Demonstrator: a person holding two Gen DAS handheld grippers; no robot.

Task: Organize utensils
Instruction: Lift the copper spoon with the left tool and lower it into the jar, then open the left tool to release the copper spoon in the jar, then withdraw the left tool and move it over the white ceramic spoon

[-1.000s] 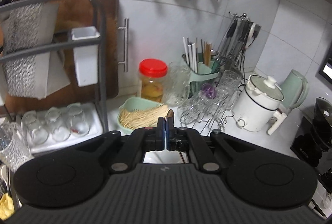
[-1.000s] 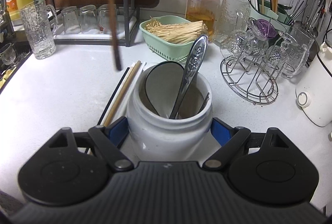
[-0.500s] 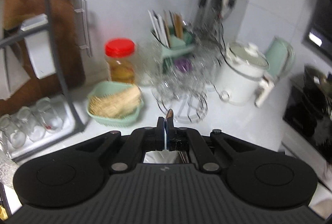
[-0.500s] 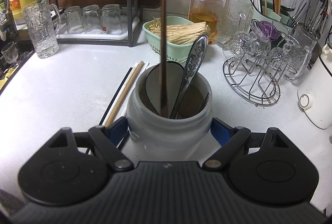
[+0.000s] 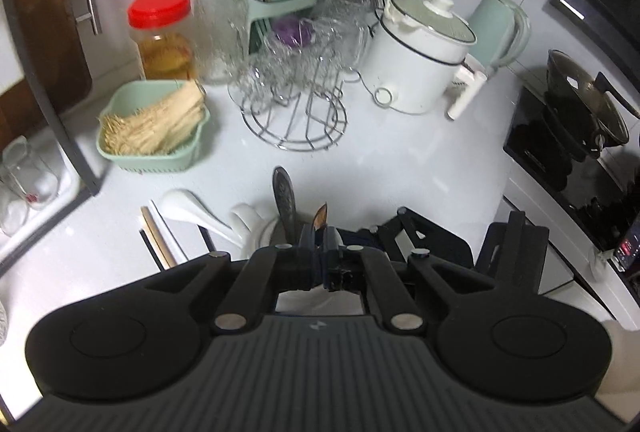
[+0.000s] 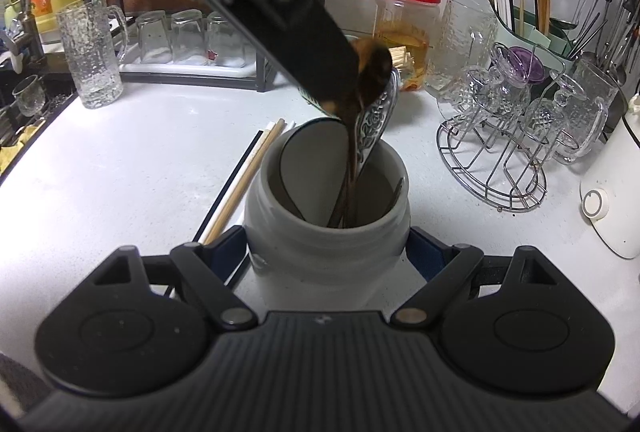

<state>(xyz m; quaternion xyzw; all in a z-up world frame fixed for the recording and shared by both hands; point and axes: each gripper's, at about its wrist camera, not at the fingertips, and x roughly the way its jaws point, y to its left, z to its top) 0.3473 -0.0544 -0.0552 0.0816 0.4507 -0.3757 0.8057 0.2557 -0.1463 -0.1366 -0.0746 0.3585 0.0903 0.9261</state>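
A white ceramic jar (image 6: pixel 280 232) stands on the white counter, and my right gripper (image 6: pixel 328 252) is shut on its sides. Inside lean an embossed metal spoon (image 6: pixel 378 120) and a flat black-rimmed utensil (image 6: pixel 308 160). My left gripper (image 6: pixel 340 72) comes in from the upper left. It pinches the top of a dark brown wooden utensil (image 6: pixel 352 152) whose lower end stands in the jar; its jaws are just opening. The left wrist view shows that utensil's tip (image 5: pixel 321 218) between the left gripper's (image 5: pixel 320 236) fingers. Loose chopsticks (image 6: pixel 248 176) and a white ceramic spoon (image 5: pixel 188 208) lie left of the jar.
A wire rack of glasses (image 6: pixel 500 160) stands right of the jar, with a white cooker (image 5: pixel 416 60) beyond it. A green basket of thin sticks (image 5: pixel 152 128) and a red-lidded jar (image 6: pixel 408 16) sit behind. A glass mug (image 6: pixel 92 60) is at the left, a stove (image 5: pixel 572 152) far right.
My left gripper has come down and across with the wooden utensil, from hanging over the chopsticks to standing inside the jar. The right gripper and jar have stayed still.
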